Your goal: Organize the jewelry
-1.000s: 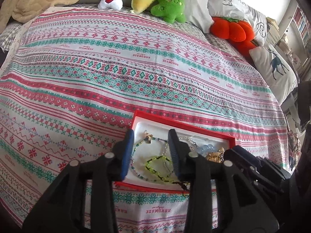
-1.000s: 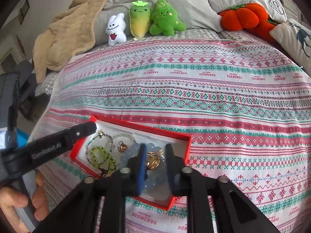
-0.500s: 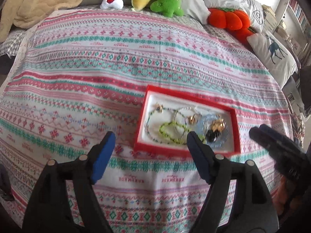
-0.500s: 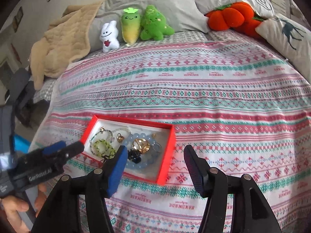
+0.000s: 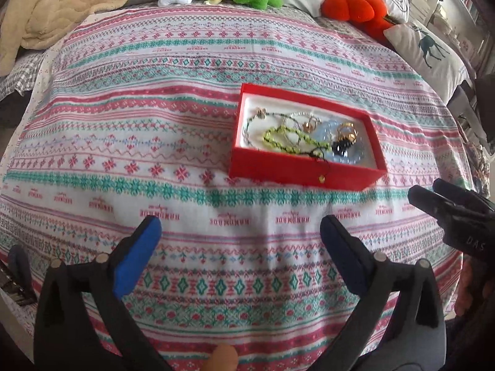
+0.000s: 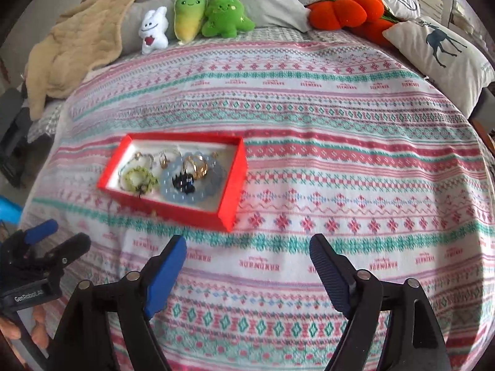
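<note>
1. I had the left gripper [image 5: 239, 228] spread wide, nothing between its blue pads [image 5: 136, 259], hovering over the patterned bedspread [image 5: 154, 117] on the near side of the bed
2. My right gripper [image 6: 247, 247] was likewise wide open and held nothing, also above the bedspread at the near edge
3. The red box [image 5: 297, 170] lay flat on the bedspread, beyond both grippers and apart from them; in the left wrist view it sat right of centre, in the right wrist view left of centre
4. Inside the box, on its white lining, I saw a green beaded bracelet [image 5: 280, 137] at the left, a pale blue beaded bracelet [image 6: 188, 191] at the right, gold rings [image 6: 196, 164] and a small black piece [image 6: 184, 182] on the blue beads, all tangled close together
5. A dark cord with a small gold charm [image 5: 321, 179] hung over the near wall of the box
6. At the far end stood a white plush [image 6: 153, 31], a yellow-green plush [image 6: 187, 12], a green tree plush [image 6: 225, 14] and an orange pumpkin cushion [image 6: 340, 10]
</note>
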The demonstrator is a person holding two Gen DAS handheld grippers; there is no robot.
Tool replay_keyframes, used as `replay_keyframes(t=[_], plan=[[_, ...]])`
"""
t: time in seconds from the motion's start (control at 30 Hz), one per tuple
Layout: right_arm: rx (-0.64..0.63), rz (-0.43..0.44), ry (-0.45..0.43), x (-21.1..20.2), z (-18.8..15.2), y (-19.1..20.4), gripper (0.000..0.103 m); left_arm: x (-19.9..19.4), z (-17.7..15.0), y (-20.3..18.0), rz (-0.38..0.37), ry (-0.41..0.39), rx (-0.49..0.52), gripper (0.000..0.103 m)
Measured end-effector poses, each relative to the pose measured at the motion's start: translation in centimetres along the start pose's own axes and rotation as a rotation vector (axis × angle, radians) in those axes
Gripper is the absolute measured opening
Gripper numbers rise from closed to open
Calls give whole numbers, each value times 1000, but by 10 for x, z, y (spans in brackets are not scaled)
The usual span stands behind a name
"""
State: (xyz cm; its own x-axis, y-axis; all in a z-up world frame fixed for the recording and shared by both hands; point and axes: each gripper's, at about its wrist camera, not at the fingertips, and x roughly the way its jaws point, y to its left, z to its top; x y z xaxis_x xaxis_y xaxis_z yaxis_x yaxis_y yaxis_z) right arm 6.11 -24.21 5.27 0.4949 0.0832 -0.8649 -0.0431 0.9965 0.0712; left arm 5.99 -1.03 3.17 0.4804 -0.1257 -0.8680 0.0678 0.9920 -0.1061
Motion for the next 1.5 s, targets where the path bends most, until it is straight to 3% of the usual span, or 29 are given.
replay_keyframes(t=[0.3, 0.6, 0.9, 1.5], plan=[[-24, -39, -11, -20, -27, 18, 87, -11, -25, -6, 34, 35, 6, 102], [-53, -104, -37, -22, -49, 34, 87, -16, -45, -10, 91, 18, 15, 102], [-52, -112, -50, -22, -51, 43, 87, -19, -50, -8, 127, -16, 15, 102], [-49, -119, -4, -8, -53, 45, 87, -22, -49, -5, 126, -38, -6, 102]])
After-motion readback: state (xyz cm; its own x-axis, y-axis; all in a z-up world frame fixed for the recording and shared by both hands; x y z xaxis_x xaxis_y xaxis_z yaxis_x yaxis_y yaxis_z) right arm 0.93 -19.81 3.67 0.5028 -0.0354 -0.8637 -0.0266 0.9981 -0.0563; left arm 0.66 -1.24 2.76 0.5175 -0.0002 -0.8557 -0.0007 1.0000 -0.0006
